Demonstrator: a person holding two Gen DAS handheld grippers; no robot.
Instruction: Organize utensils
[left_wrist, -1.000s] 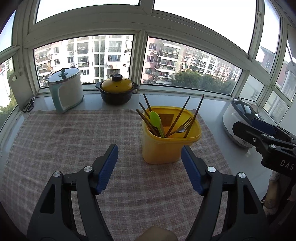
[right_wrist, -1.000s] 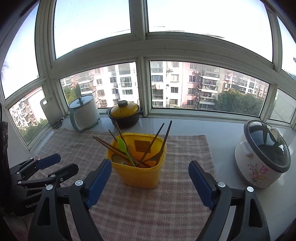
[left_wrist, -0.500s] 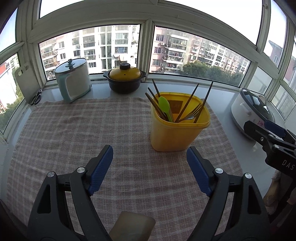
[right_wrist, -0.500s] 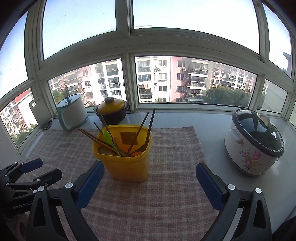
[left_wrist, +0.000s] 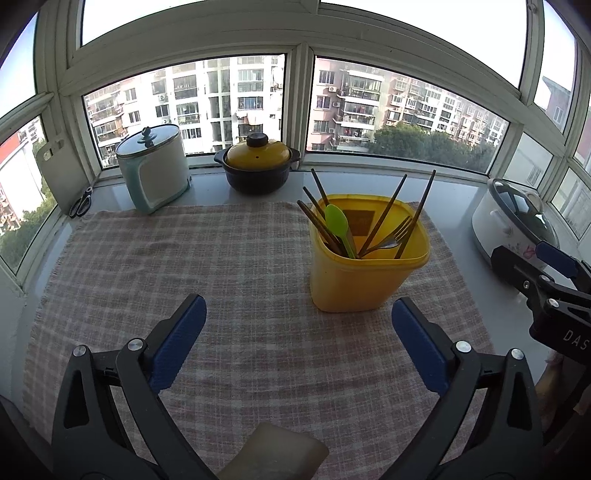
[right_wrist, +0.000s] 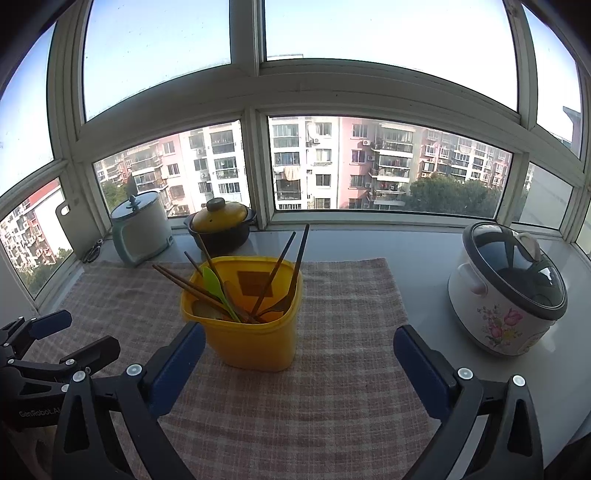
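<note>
A yellow tub (left_wrist: 369, 280) (right_wrist: 255, 343) stands upright on the checked cloth (left_wrist: 221, 258). It holds several brown chopsticks (left_wrist: 388, 210), a green spoon (left_wrist: 337, 221) (right_wrist: 214, 284) and a metal fork (left_wrist: 397, 236). My left gripper (left_wrist: 297, 306) hovers over the cloth just short of the tub. Its jaws are opening and nothing is between them. My right gripper (right_wrist: 300, 332) is open wide, with the tub just beyond its left finger and nothing touching its pads. Each gripper shows at the edge of the other's view: the right gripper (left_wrist: 546, 273) and the left gripper (right_wrist: 55, 339).
Along the windowsill stand a white-teal lidded pot (left_wrist: 153, 170) and a dark clay pot with a yellow lid (left_wrist: 257, 166). A flowered rice cooker (right_wrist: 506, 291) sits on the right. Scissors (left_wrist: 80, 206) and a cutting board (left_wrist: 62, 173) are at the far left. A beige object (left_wrist: 280, 458) lies at the near edge.
Both grippers' jaws have spread wider. The left view has tipped down and back, so the tub now sits beyond the fingertips. The tub and utensils have not moved.
</note>
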